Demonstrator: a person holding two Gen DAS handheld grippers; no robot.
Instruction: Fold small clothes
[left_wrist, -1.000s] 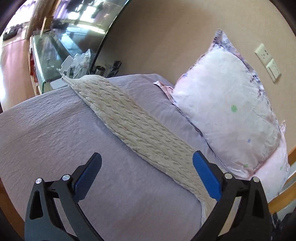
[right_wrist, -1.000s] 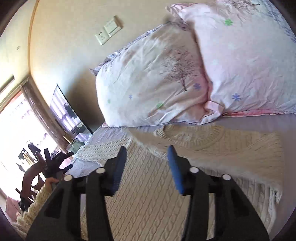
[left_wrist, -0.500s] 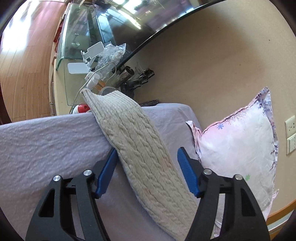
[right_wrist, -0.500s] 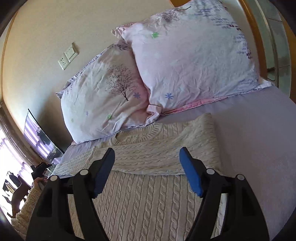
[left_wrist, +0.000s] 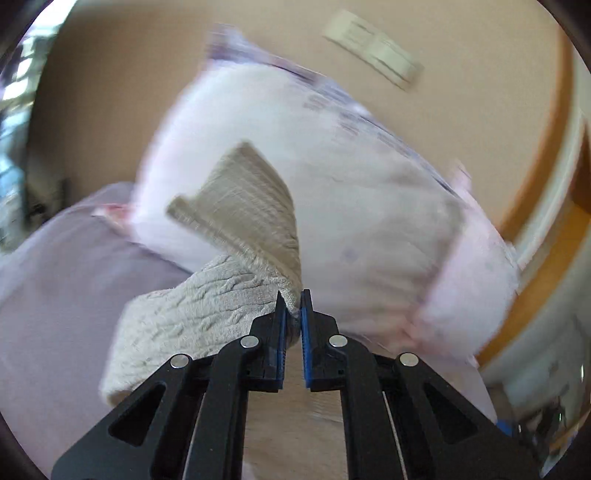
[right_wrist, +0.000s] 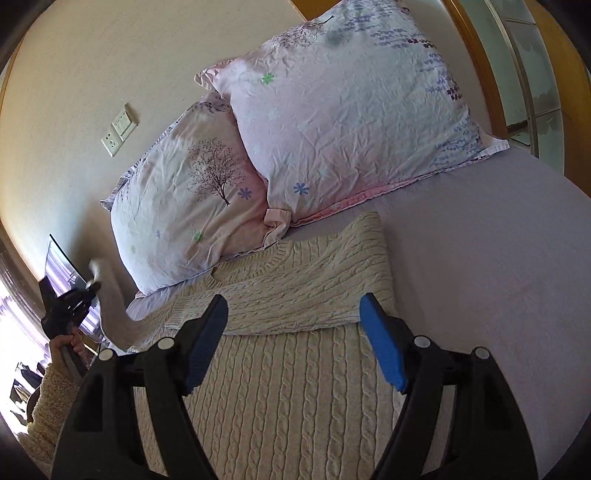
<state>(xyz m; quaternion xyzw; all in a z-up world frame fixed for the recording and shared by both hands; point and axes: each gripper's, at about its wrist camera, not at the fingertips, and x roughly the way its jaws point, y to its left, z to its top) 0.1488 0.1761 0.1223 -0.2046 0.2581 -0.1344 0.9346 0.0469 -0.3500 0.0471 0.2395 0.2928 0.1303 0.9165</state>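
Note:
A cream cable-knit sweater (right_wrist: 295, 373) lies flat on the lilac bed sheet (right_wrist: 498, 266), with its right sleeve (right_wrist: 325, 280) folded across the chest. My right gripper (right_wrist: 293, 345) is open and empty just above the sweater's body. My left gripper (left_wrist: 291, 310) is shut on the left sleeve (left_wrist: 243, 206) near its cuff and holds it raised off the bed; the view is blurred by motion. The left gripper also shows far left in the right wrist view (right_wrist: 74, 302), with the sleeve hanging from it.
Two pink floral pillows (right_wrist: 347, 110) (right_wrist: 192, 199) lean against the beige wall at the head of the bed. A wall socket (right_wrist: 120, 129) is above them. A wooden bed frame (right_wrist: 480, 66) runs at the right. A dark screen (right_wrist: 59, 269) stands far left.
My left gripper has closed on the left sleeve and lifted it, swinging toward the pillows. My right gripper has opened wider and stays over the sweater's body.

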